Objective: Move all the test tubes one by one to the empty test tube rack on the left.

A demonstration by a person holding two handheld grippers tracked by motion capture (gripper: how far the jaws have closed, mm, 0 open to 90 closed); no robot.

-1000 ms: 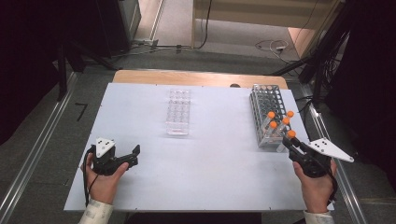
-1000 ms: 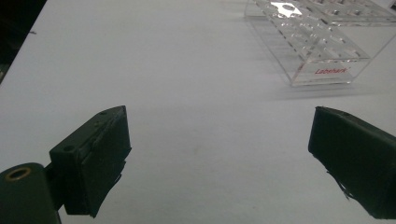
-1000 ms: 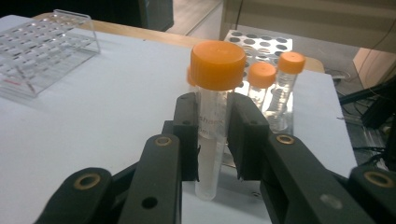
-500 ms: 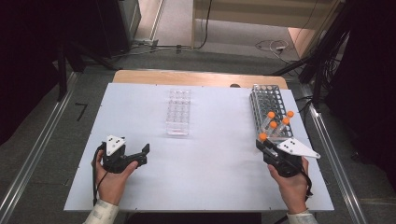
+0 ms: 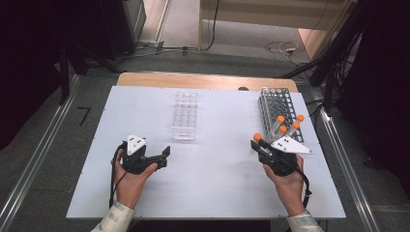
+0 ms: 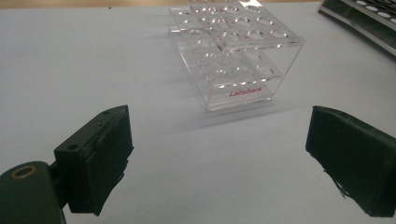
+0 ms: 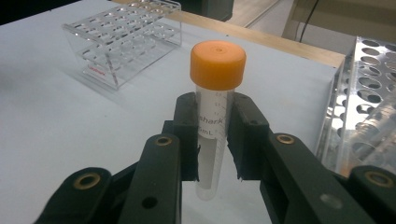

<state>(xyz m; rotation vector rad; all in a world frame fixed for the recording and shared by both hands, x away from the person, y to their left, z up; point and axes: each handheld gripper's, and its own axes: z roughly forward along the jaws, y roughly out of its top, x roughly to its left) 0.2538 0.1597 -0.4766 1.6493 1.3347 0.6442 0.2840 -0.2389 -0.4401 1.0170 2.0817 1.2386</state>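
I have the right tongs [image 7: 212, 140] clamped on an orange-capped tube [image 7: 215, 100], held upright above the bench [image 5: 217, 193], with the metal rack [image 5: 280, 104] just beyond them. The left tongs [image 6: 219, 163] hang wide open, empty, the clear rack [image 6: 233, 56] ahead of them. I judge this the carry step: next I must bring the tube across to a hole in the clear rack and lower it straight.

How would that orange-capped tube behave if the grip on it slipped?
The orange-capped tube looks like clear, empty plastic, so probably light and stiff. Its smooth round wall could slide between the right hand-held gripper pads. Its bottom end looks narrowed, so set down it would likely tip and roll on the flat table.
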